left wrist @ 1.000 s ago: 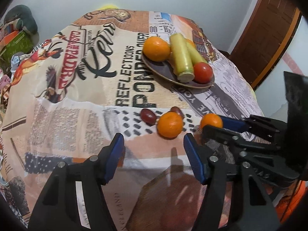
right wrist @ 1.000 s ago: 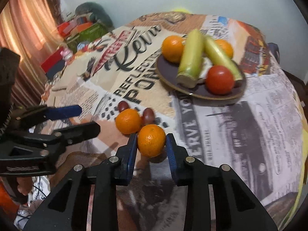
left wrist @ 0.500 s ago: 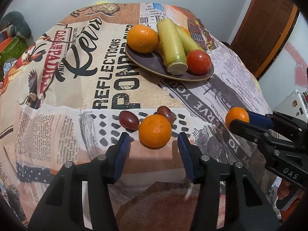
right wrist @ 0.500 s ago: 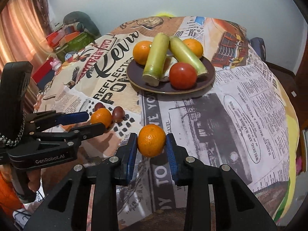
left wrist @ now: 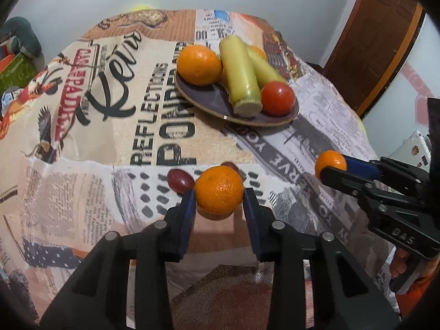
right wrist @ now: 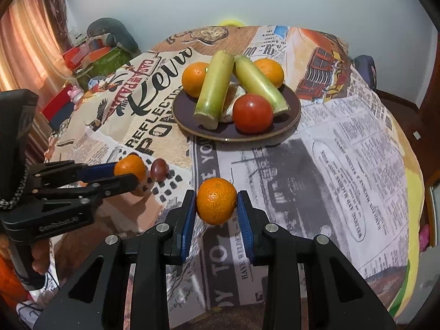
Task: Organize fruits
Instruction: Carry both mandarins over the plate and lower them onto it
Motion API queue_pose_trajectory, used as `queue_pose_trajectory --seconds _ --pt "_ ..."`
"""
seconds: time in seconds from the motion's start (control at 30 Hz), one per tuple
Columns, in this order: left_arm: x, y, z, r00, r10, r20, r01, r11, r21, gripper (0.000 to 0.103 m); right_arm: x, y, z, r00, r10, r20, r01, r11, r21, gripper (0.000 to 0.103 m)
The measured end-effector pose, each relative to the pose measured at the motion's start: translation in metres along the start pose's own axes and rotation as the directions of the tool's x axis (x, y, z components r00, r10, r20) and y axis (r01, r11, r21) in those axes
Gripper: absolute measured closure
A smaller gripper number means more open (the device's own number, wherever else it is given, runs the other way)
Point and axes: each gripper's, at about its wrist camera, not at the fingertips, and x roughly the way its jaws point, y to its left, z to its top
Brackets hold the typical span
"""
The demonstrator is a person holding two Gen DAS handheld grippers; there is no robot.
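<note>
My left gripper (left wrist: 219,192) is shut on an orange mandarin (left wrist: 219,189) just above the printed tablecloth. My right gripper (right wrist: 216,202) is shut on another mandarin (right wrist: 217,200) and holds it above the cloth, nearer the plate. A dark plate (right wrist: 292,101) at the far middle holds two oranges (right wrist: 194,78), two green stalks (right wrist: 213,90) and a red tomato (right wrist: 253,113). In the left wrist view the plate (left wrist: 205,96) lies ahead. Two dark red grapes (left wrist: 180,180) lie on the cloth just beyond the left gripper; one shows in the right wrist view (right wrist: 160,168).
The round table's cloth (right wrist: 343,143) drops off at the right and near edges. Bags and boxes (right wrist: 90,55) stand beyond the table at the left by a curtain. A wooden door (left wrist: 379,27) is at the right.
My left gripper has moved forward and closed on the mandarin on the cloth. My right gripper has carried its mandarin up and away to the right, toward the plate.
</note>
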Motion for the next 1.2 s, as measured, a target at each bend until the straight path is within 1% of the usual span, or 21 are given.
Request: queue_pose_trajectory --seconds 0.13,0.33,0.53,0.83,1.0,1.2 --pt "-0.009 -0.001 0.011 1.0 0.007 0.029 -0.007 1.0 0.02 0.068 -0.005 -0.002 0.012 1.0 -0.004 0.03 0.005 1.0 -0.008 0.075" --pt "-0.014 0.002 0.031 0.998 -0.002 0.067 0.001 1.0 0.014 0.068 -0.013 -0.007 0.03 0.996 -0.008 0.086 0.009 1.0 -0.005 0.075" --pt "-0.016 0.001 0.053 0.994 0.003 0.11 -0.006 1.0 0.025 0.068 -0.017 -0.013 0.05 0.991 -0.016 0.136 0.017 1.0 -0.003 0.075" --pt "-0.012 0.002 0.083 0.988 -0.01 0.156 0.006 1.0 0.025 0.068 -0.013 -0.018 0.075 0.981 -0.023 0.192 0.026 1.0 -0.01 0.075" --pt "-0.002 0.002 0.096 0.986 -0.013 0.165 0.008 0.999 0.032 0.068 -0.005 -0.019 0.087 0.978 -0.023 0.209 0.027 0.999 -0.019 0.075" --pt "0.015 0.003 0.104 0.988 -0.009 0.157 0.003 0.999 0.042 0.068 0.013 -0.021 0.096 0.98 -0.013 0.198 0.018 1.0 -0.024 0.075"
